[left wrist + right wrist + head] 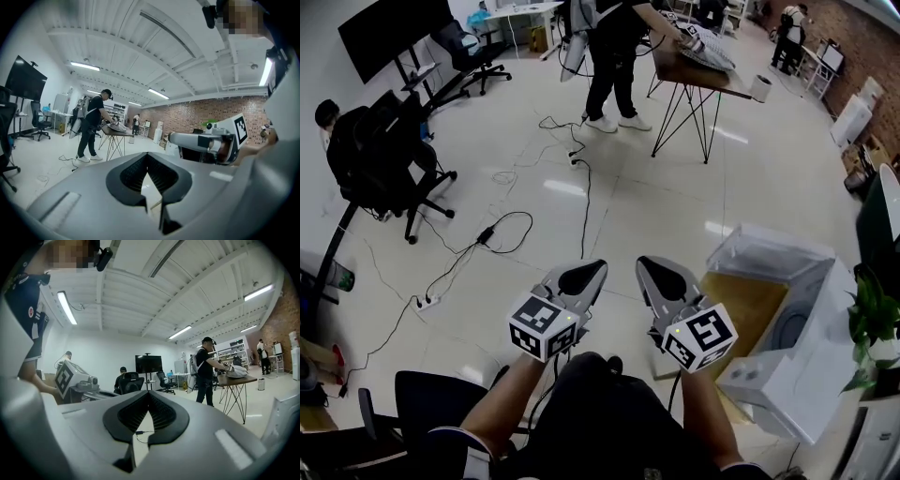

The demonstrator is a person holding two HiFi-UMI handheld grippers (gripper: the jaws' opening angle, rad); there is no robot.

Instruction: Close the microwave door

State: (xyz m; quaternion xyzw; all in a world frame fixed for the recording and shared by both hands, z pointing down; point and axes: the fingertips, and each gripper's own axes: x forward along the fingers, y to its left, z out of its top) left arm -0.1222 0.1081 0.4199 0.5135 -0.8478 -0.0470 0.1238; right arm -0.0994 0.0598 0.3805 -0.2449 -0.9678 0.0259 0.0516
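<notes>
Both claws are closed, pads meeting at the tips, and hold nothing; your left claw (pixel 587 277) and right claw (pixel 657 276) hover side by side in front of you over the floor (pixel 656 187), touching neither each other nor anything else; each carries its marker cube at the near end.

Just to the right of the right claw is the brown counter (pixel 748 305); the one white microwave (pixel 806 375) sits on it at your right, clear of both claws; its door (pixel 773 253) stands open, swung out on the far side. A green plant (pixel 872 319) leans in at the right edge beside it.

The floor is pale, glossy tile; black cables (pixel 502 230) trail across it from a white power strip (pixel 427 302) on your left toward the middle of the room.

Farther left are two black wheeled chairs, one near (pixel 389 159) and one far (pixel 473 47); a seated person (pixel 326 112) shows behind the near one; a dark screen (pixel 389 28) stands against the white wall beyond.

At the far end, a standing person (pixel 614 56) leans over a far counter (pixel 703 75) on thin black legs, with a pale bundle on top and a white roll (pixel 761 89) at its corner; a third person (pixel 792 37) is by the brick wall (pixel 862 47) at the far right.

Count: two claws, one microwave, two chairs, three other people.
</notes>
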